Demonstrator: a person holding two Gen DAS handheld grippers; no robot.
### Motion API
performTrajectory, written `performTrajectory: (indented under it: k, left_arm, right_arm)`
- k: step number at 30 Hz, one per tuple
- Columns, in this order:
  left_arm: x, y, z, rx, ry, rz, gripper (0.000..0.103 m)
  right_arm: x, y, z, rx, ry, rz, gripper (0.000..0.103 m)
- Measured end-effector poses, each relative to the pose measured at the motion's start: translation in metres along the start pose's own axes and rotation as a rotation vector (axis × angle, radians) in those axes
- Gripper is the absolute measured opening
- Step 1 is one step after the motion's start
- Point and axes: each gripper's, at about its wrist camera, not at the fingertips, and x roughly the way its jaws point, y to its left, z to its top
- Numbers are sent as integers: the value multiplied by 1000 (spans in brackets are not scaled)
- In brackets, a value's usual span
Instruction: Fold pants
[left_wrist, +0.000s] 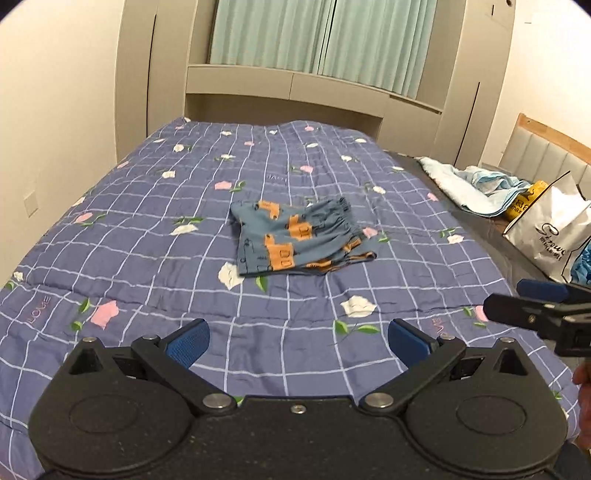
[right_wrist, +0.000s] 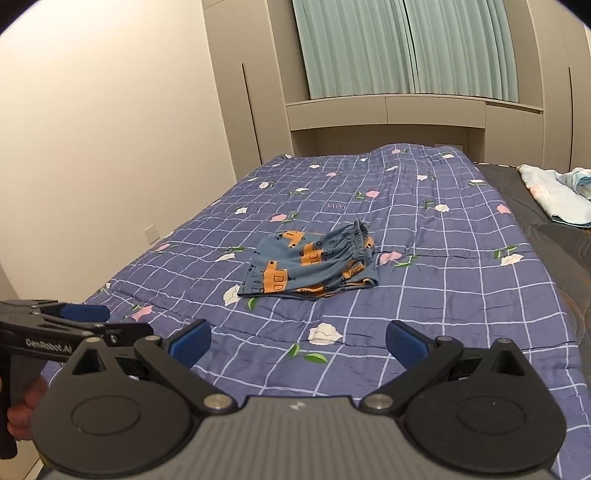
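Small blue pants with orange truck prints lie folded into a compact bundle in the middle of the bed, waistband toward the far right; they also show in the right wrist view. My left gripper is open and empty, held above the near part of the quilt, well short of the pants. My right gripper is open and empty too, beside the left one; it shows at the right edge of the left wrist view. The left gripper shows at the left edge of the right wrist view.
A purple checked quilt with flower prints covers the bed. Light blue cloths and a white paper bag lie on the bare mattress at right. A wall runs along the left, cabinets and green curtains at the back.
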Motion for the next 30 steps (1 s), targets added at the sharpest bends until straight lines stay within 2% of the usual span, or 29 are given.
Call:
performTrajectory:
  k: [20,23,26,30]
  left_arm:
    - [-5,-3,4,3,-18,-8,102]
    - [-7,-2,1,-22,-35,-16,102]
    - [-11,-7,-2,-16,-74,24,102]
    - [-10,-5,-1,-19,-79,17,102]
  right_arm:
    - [-3,-1,-1,14,-4,5,103]
    - [-3,-1,-1,10,-3,8,103]
    - [-2,0,-2,10,-1,10,103]
    - [-1,0,-2,12,1,16,103]
